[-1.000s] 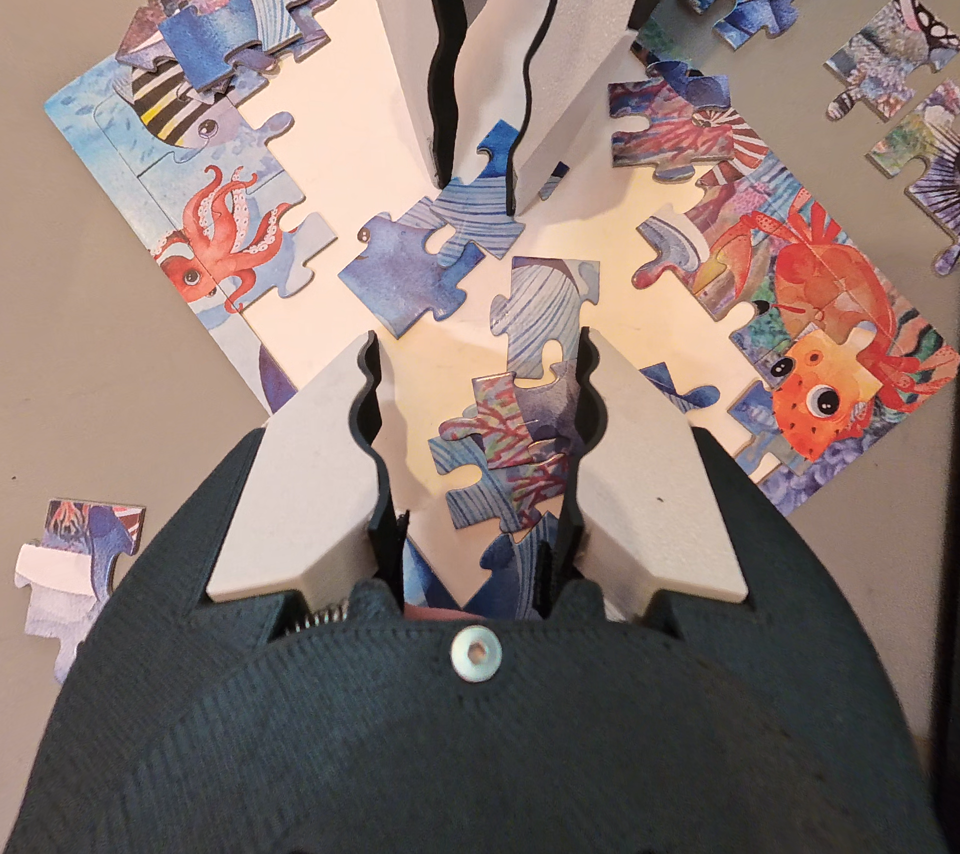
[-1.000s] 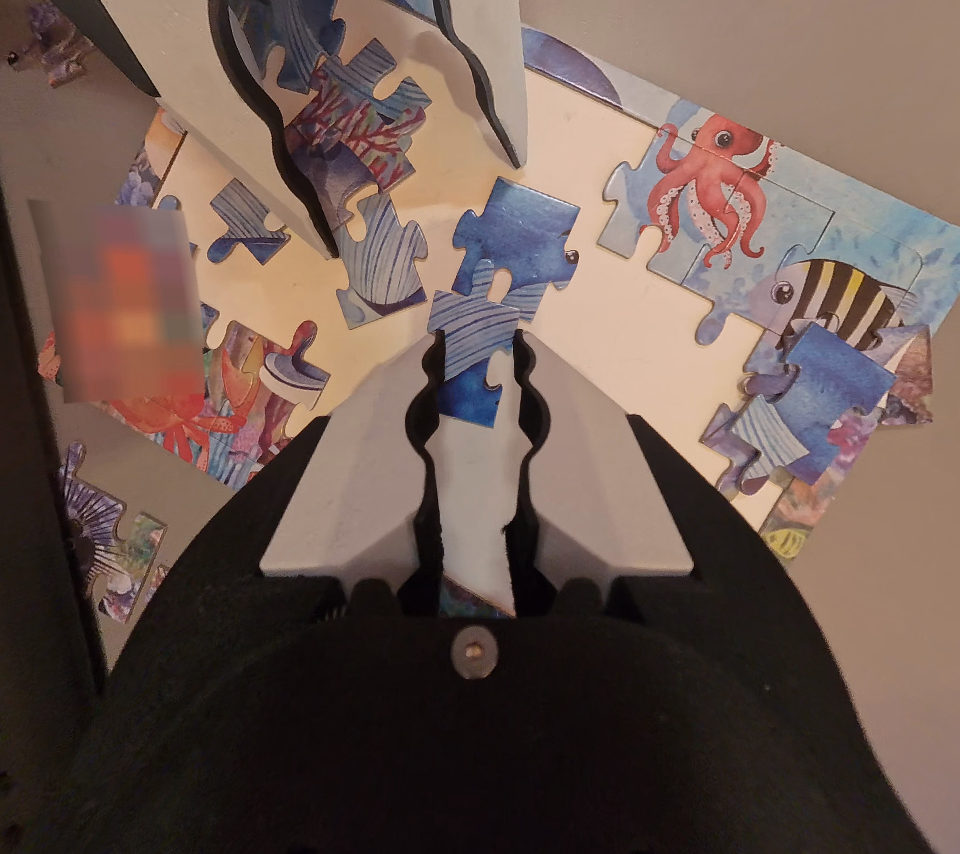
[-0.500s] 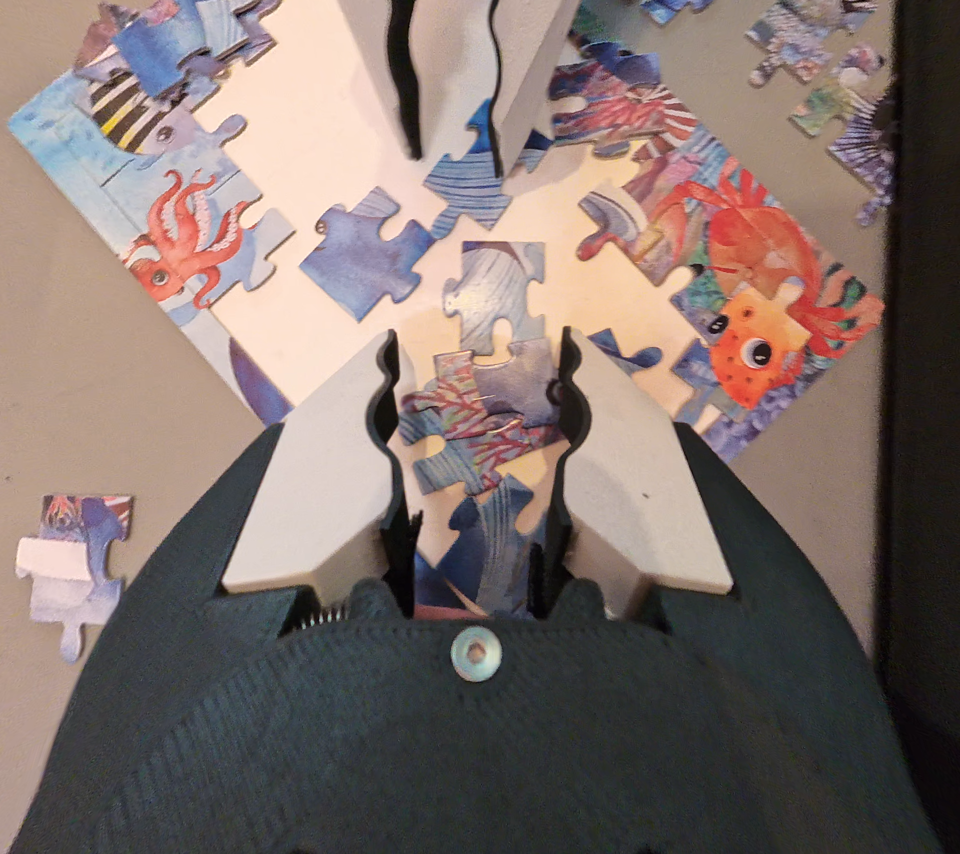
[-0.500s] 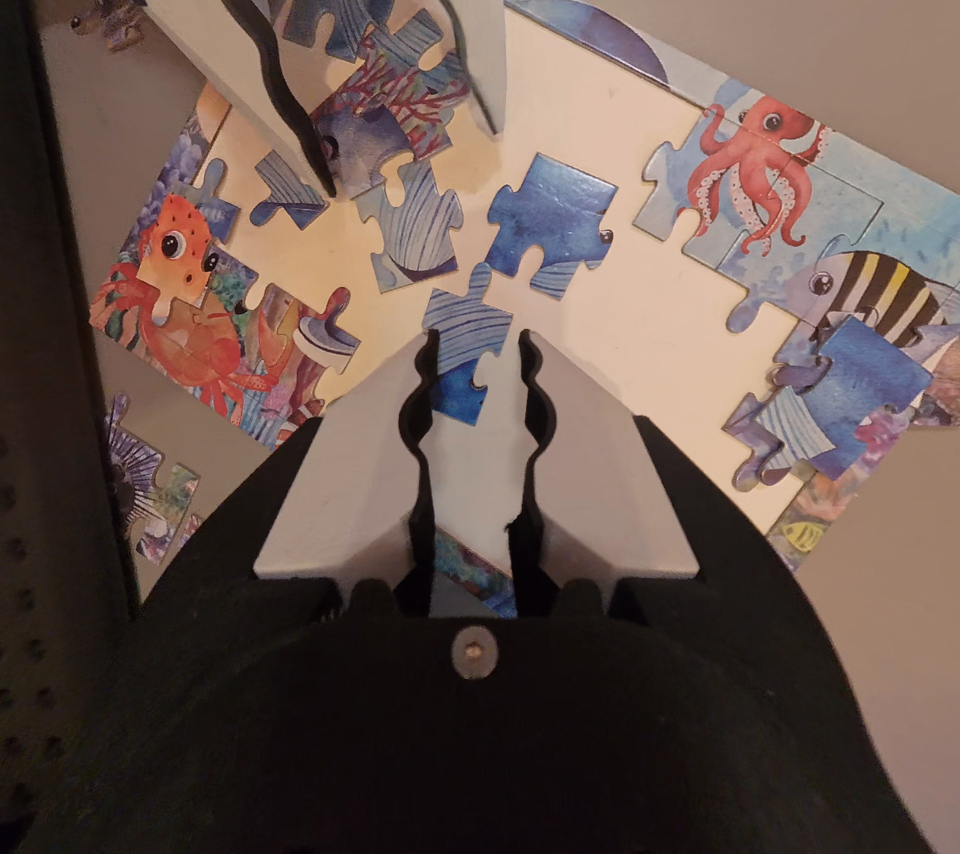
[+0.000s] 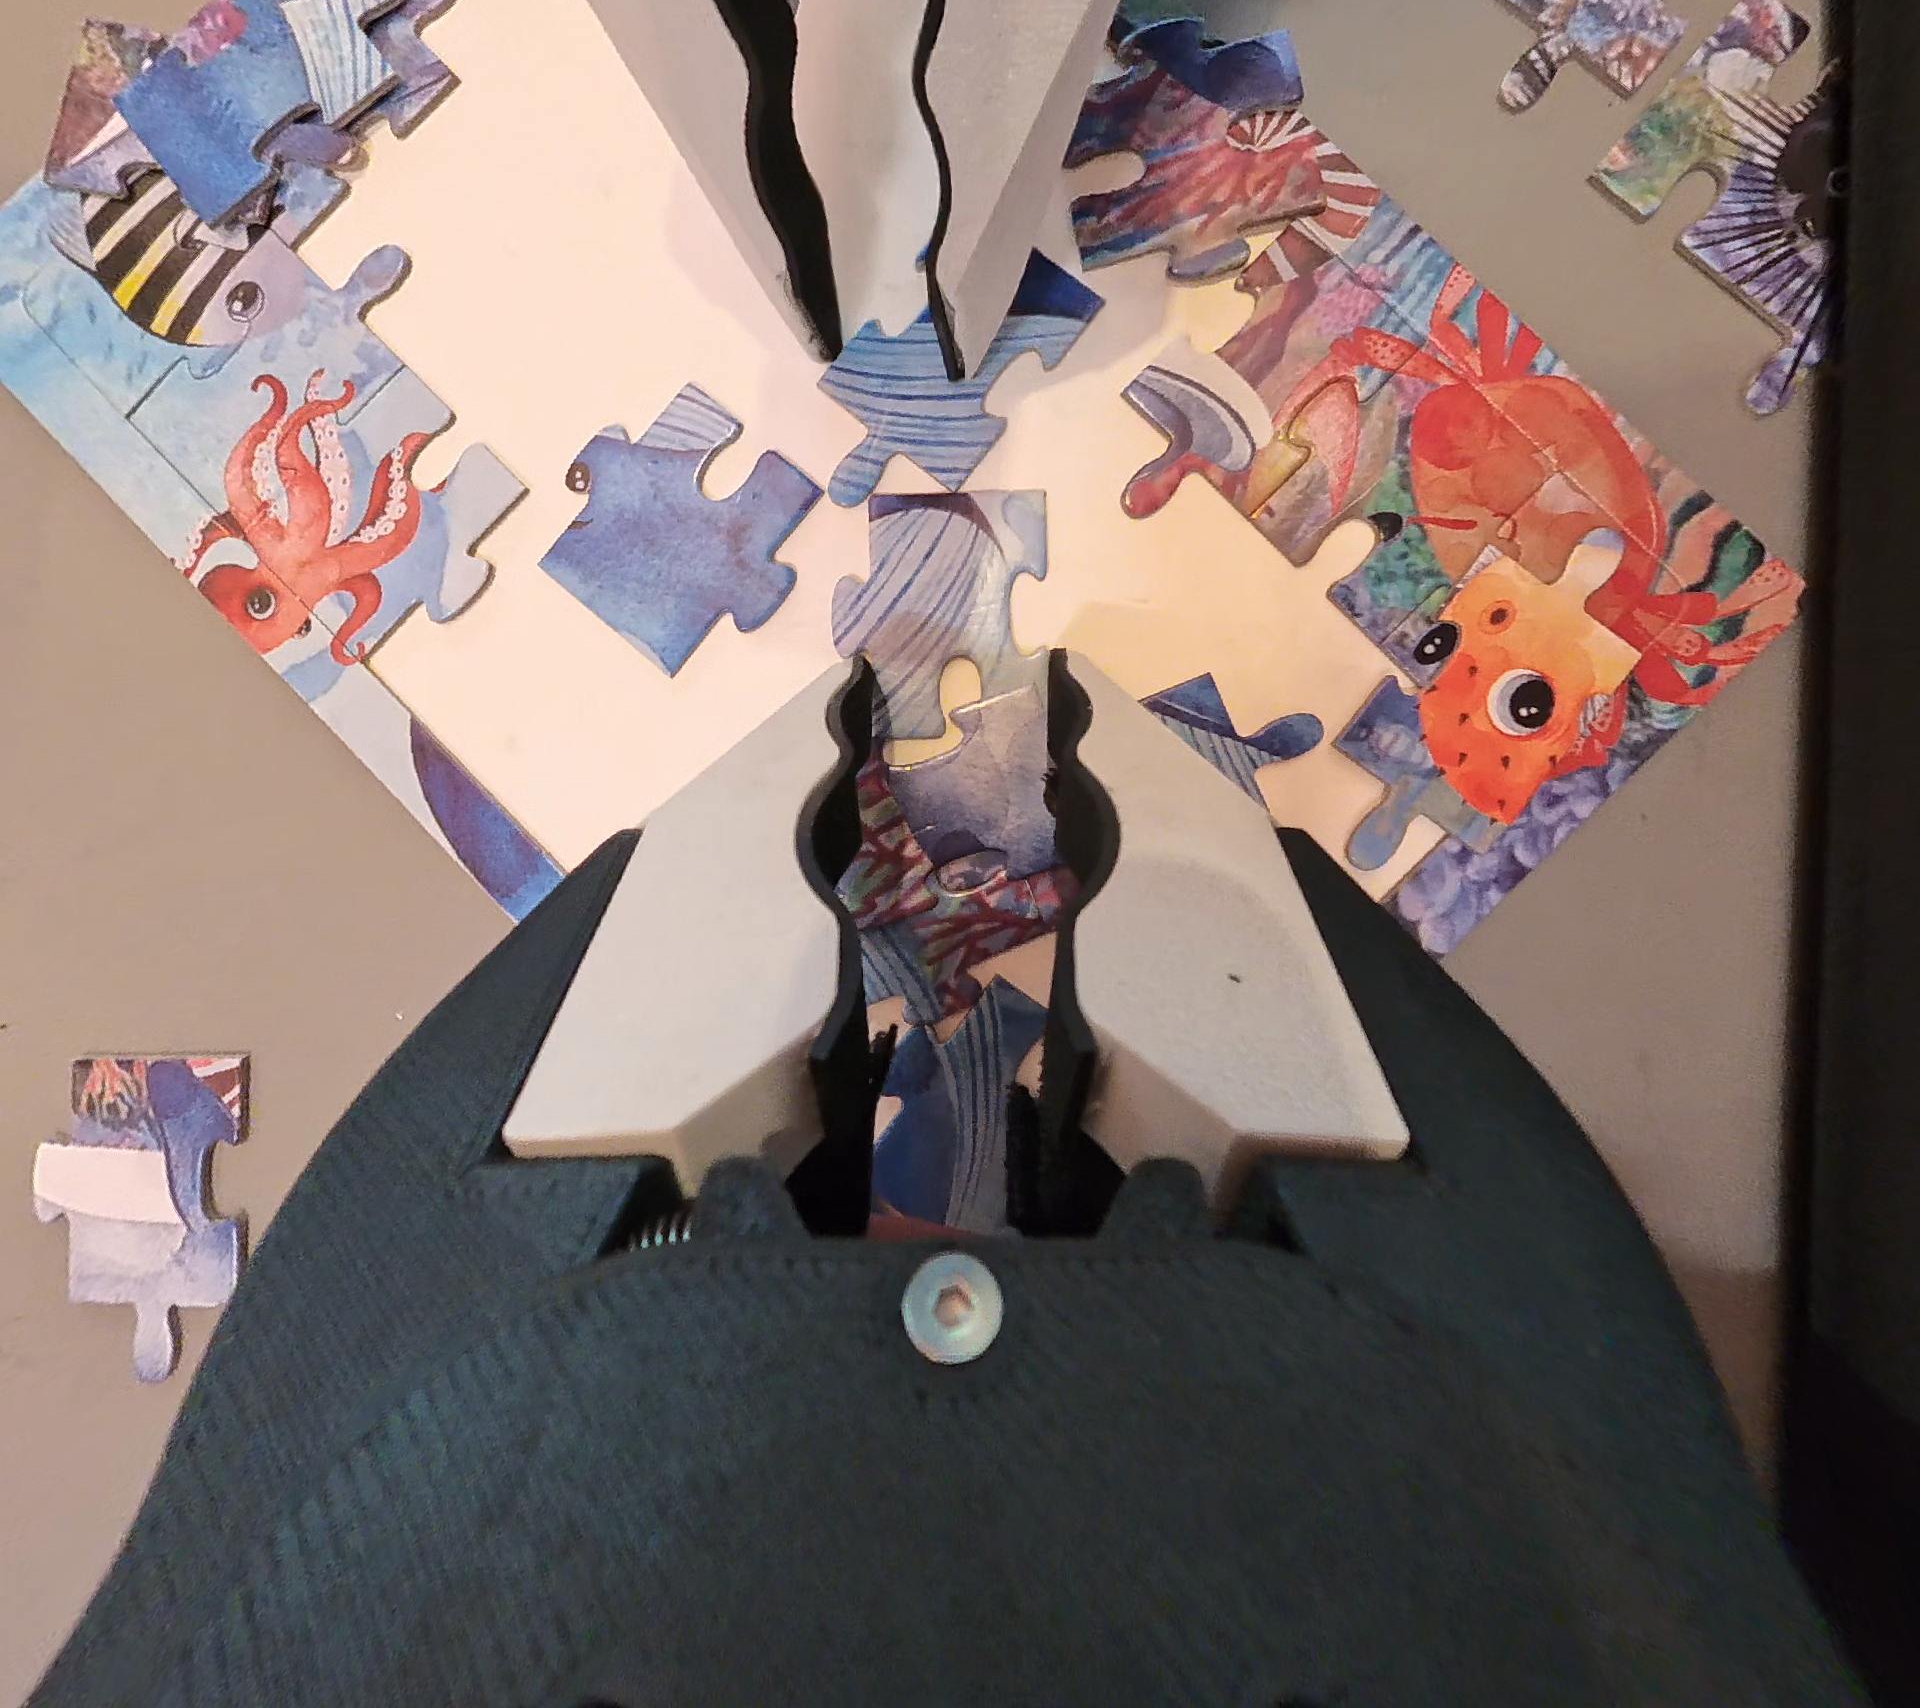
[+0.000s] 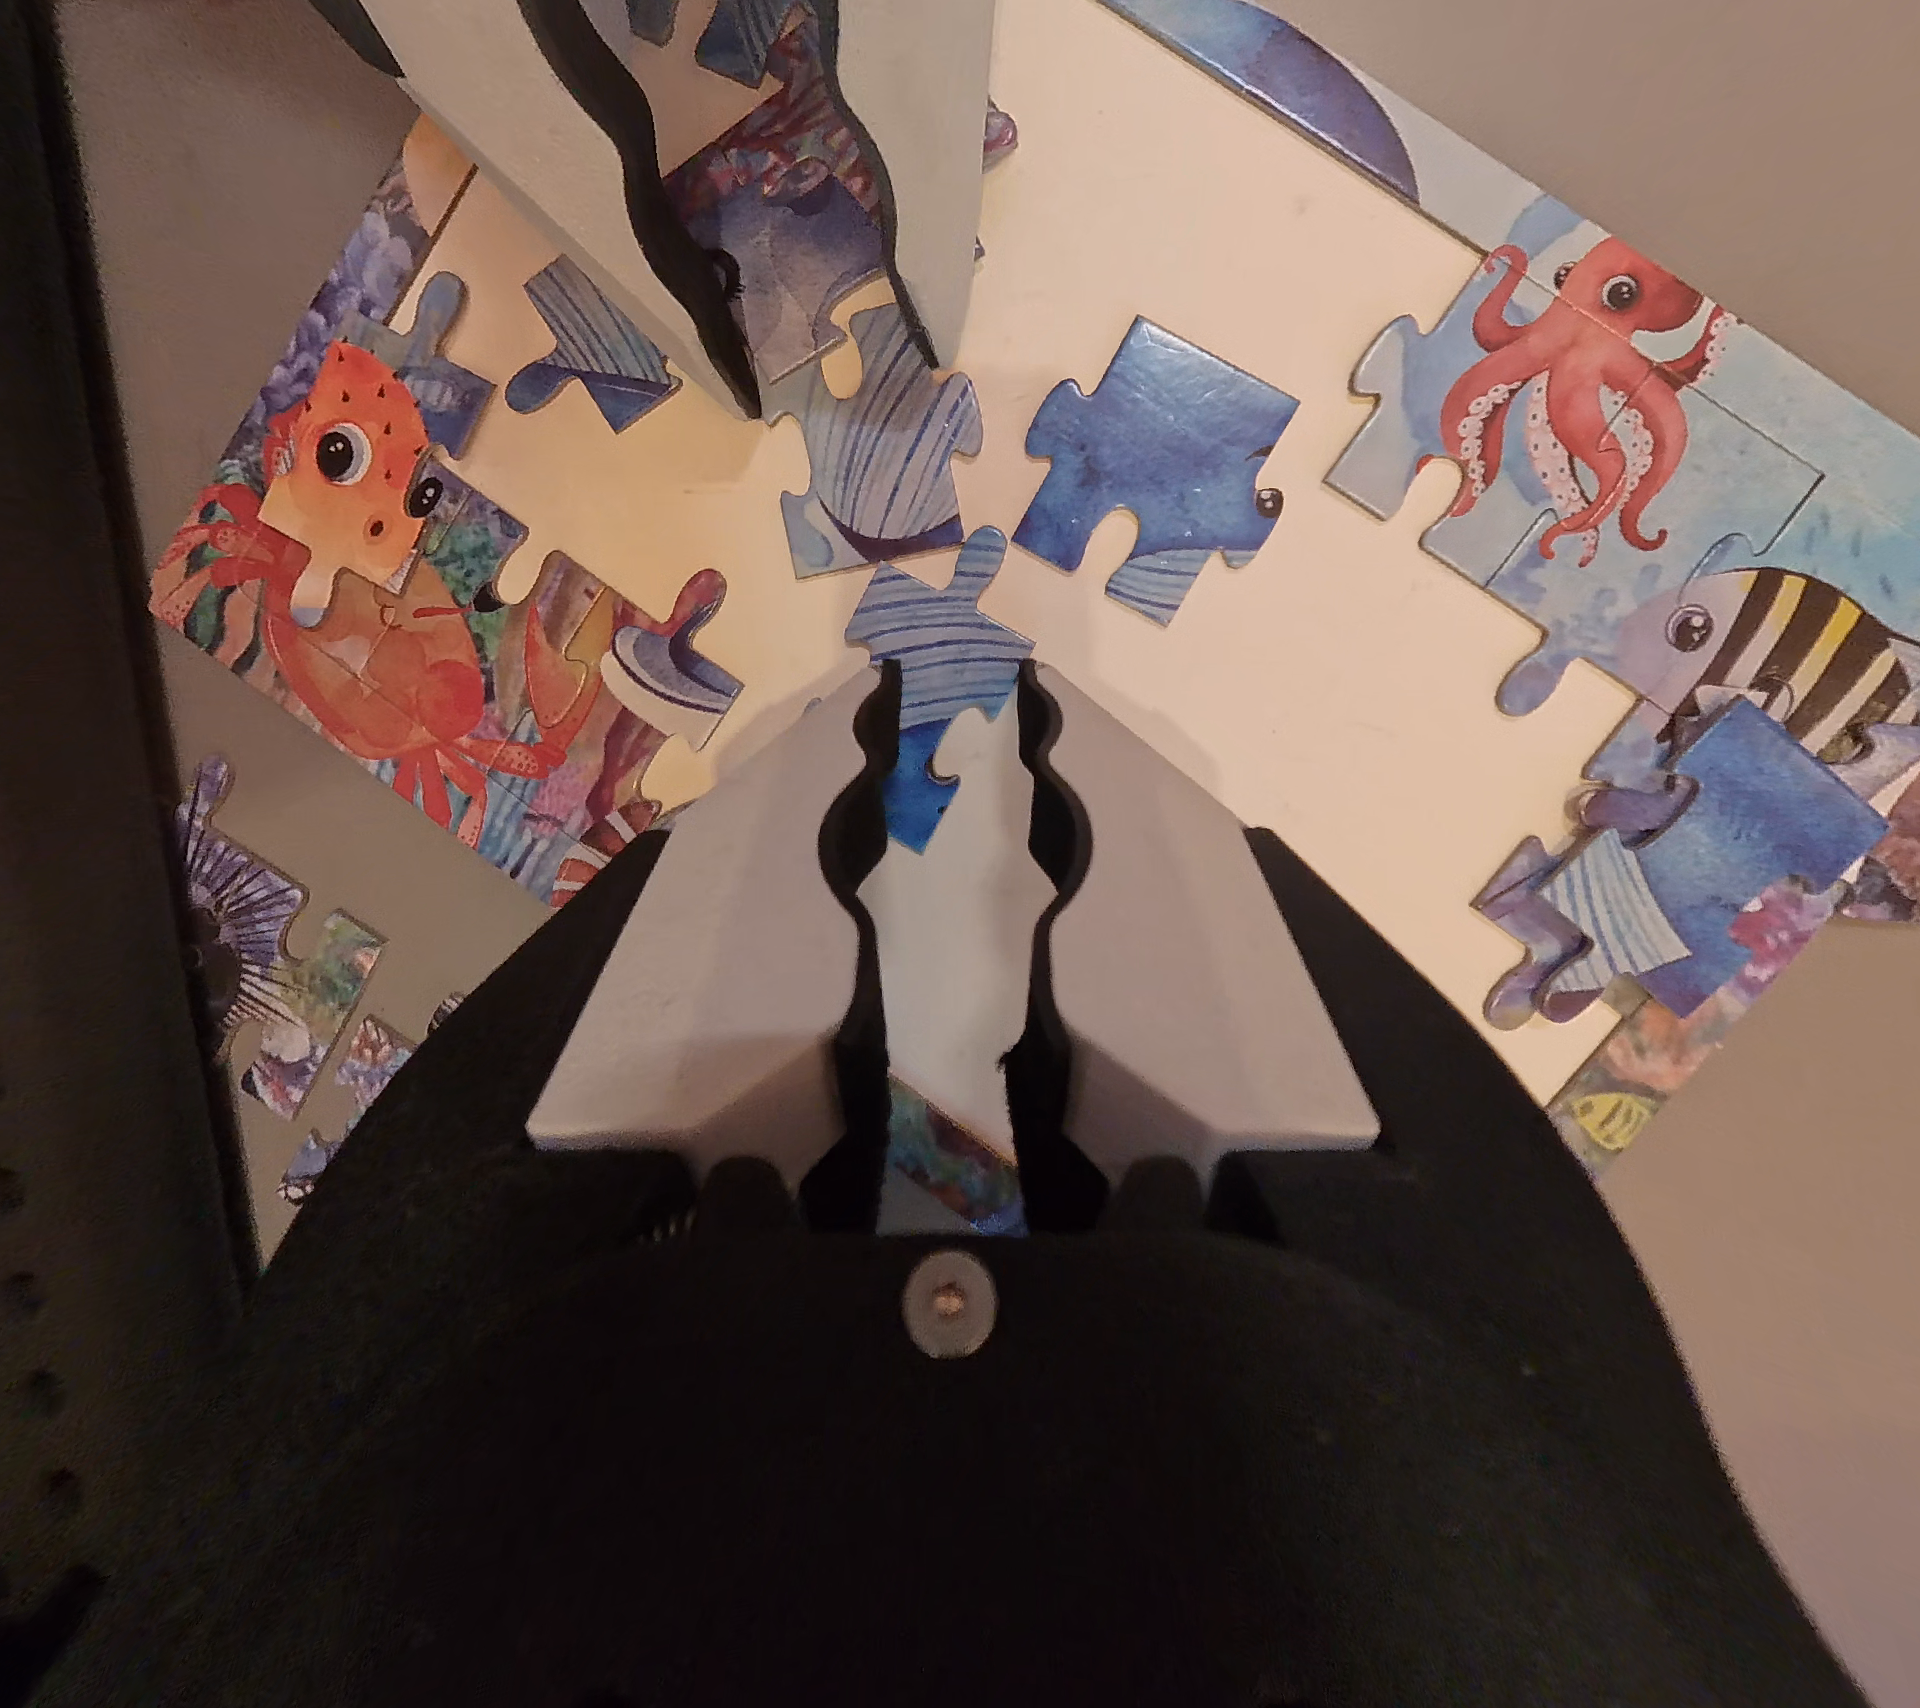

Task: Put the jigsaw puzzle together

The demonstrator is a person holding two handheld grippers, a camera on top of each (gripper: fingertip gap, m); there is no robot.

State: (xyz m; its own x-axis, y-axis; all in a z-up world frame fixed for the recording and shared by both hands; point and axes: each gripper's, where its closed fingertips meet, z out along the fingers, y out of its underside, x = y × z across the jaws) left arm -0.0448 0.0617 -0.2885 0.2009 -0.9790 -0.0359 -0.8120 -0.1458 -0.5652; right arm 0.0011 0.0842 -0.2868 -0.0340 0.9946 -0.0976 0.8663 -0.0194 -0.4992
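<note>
- The cream cardboard puzzle tray (image 5: 540,224) lies diagonally on the grey table (image 5: 156,827), with octopus pieces (image 5: 312,505) fitted at centre left and crab pieces (image 5: 1507,515) at centre right.
- Loose blue pieces lie mid-tray; others lie on the table at upper right.
- The left gripper (image 5: 951,671), at lower centre, stands parted around the coral-and-blue piece (image 5: 966,785); whether it grips, I cannot tell.
- The right gripper (image 6: 956,671) is parted around the striped blue piece (image 6: 940,650); its grip is equally unclear.

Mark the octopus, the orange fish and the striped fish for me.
octopus (image 5: 301,515), left wrist view, on its body.
orange fish (image 5: 1507,682), left wrist view, beside its eye.
striped fish (image 6: 1787,650), right wrist view, on its stripes.
</note>
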